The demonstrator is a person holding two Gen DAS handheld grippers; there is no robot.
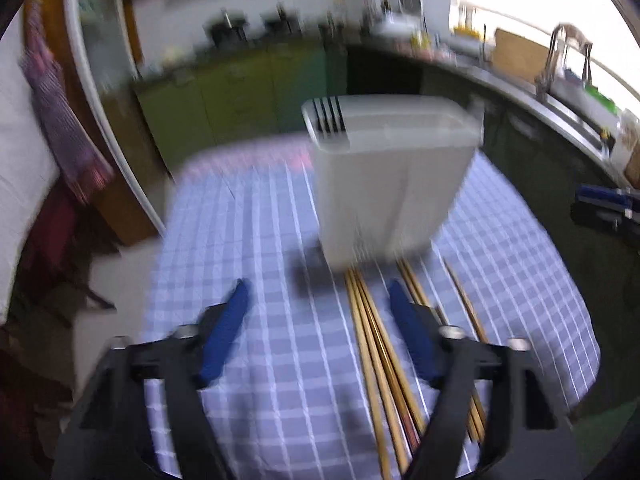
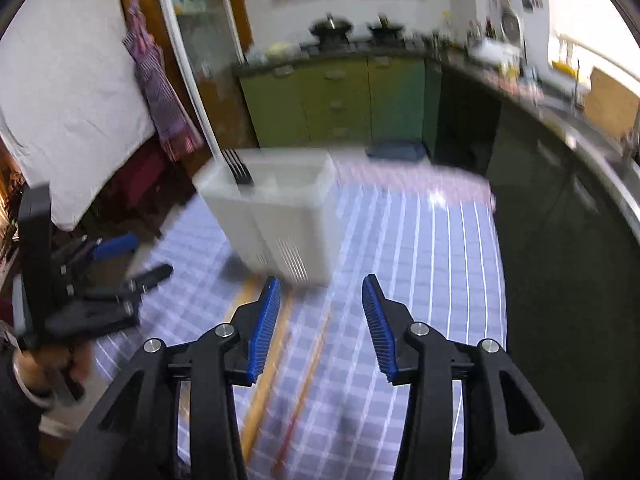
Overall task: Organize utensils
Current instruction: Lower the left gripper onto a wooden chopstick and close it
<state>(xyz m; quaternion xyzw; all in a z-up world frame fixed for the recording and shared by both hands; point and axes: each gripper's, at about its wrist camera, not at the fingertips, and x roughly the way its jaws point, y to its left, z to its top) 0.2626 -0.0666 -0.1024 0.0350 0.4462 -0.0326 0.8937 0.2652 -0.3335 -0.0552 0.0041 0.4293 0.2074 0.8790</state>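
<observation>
Both the left gripper (image 1: 318,292) and right gripper (image 2: 320,288) hang wide and empty over the chopsticks (image 1: 376,344) lying before the holder (image 1: 390,176), fork (image 1: 329,114) already in, so picking one up likely comes next

Chopsticks (image 1: 376,344) flat before upright white holder (image 1: 388,184)

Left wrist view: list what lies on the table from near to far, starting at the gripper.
Left gripper, jaws open → wooden chopsticks lying on the blue checked tablecloth → white utensil holder standing upright, with a dark fork sticking out of its top left corner.
</observation>
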